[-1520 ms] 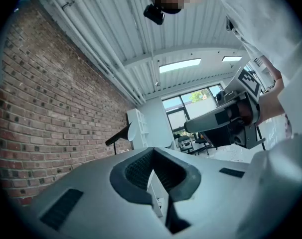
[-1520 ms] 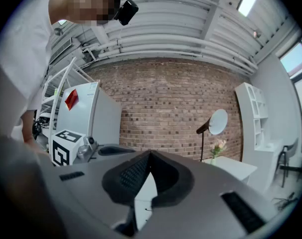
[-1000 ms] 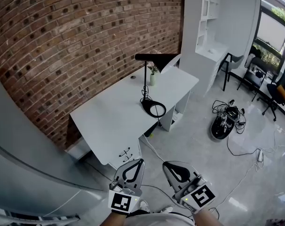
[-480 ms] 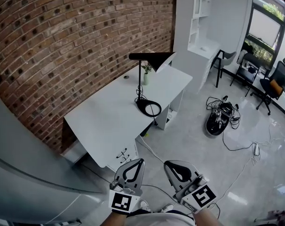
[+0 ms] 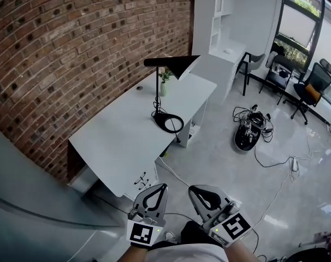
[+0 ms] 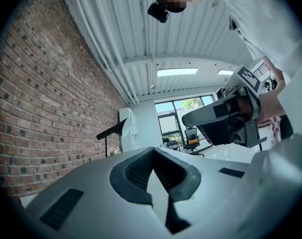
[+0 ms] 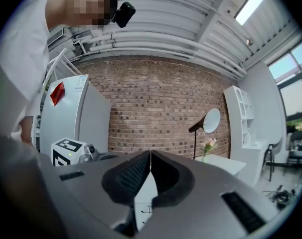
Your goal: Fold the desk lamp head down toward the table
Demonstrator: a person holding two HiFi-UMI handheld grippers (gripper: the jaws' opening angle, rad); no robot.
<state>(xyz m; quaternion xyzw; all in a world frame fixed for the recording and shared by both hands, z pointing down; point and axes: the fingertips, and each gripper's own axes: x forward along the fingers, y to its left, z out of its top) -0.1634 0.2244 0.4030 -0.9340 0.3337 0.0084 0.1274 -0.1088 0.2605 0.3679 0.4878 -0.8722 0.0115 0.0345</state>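
A black desk lamp (image 5: 158, 91) stands on the white desk (image 5: 122, 141) against the brick wall. Its head (image 5: 176, 63) is raised and stretches level to the right; its ring base (image 5: 169, 123) lies on the desk top. The lamp also appears far off in the left gripper view (image 6: 114, 130) and the right gripper view (image 7: 205, 123). My left gripper (image 5: 159, 188) and right gripper (image 5: 194, 191) are side by side at the bottom of the head view, well short of the desk. Both have their tips together and hold nothing.
A small vase with a plant (image 5: 164, 84) stands behind the lamp. White shelving (image 5: 223, 31) rises to the right of the desk. On the floor lie a round device with cables (image 5: 247, 134); office chairs (image 5: 307, 94) stand by the windows. A white cabinet (image 7: 71, 123) is at the left.
The desk and lamp have shifted left and slightly up in the head view as the view swung right. Both grippers stay shut at the bottom of the view.
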